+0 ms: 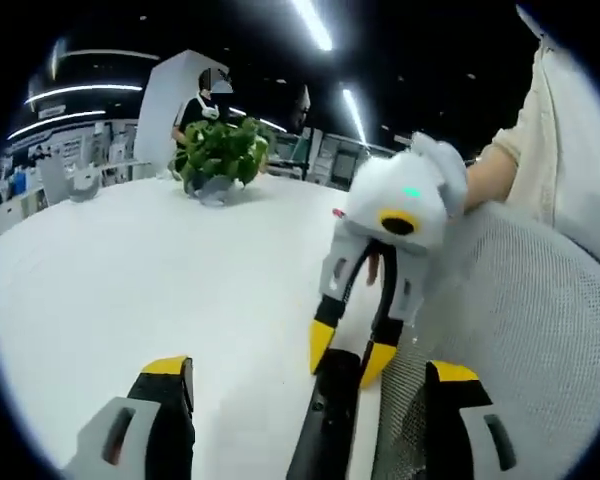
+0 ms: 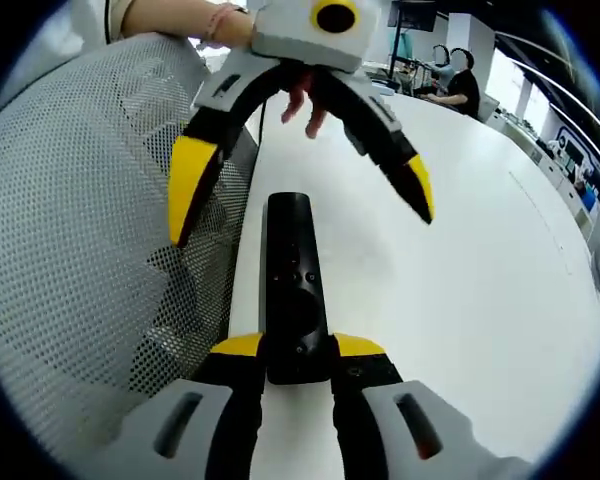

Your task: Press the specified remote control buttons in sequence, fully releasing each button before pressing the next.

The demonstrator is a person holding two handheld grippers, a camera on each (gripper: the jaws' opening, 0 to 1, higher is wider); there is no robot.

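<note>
right tool (image 2: 298, 352) is clamped on the near end of the remote (image 2: 292, 285) lying on the white worktop (image 2: 460, 260), left tool (image 2: 300, 195) hangs wide open over its far end holding nothing, so I'd probably come straight down with one tip on one button, then lift fully clear.

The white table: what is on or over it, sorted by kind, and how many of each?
Remote control: 1, black, clamped at its near end by the right hand-held gripper.
Hand-held gripper: 2; the left one hangs open over the remote's far end.
Potted plant: 1, at the table's far side.
Mesh chair back: 1, beside the table.
Total: 5.
</note>
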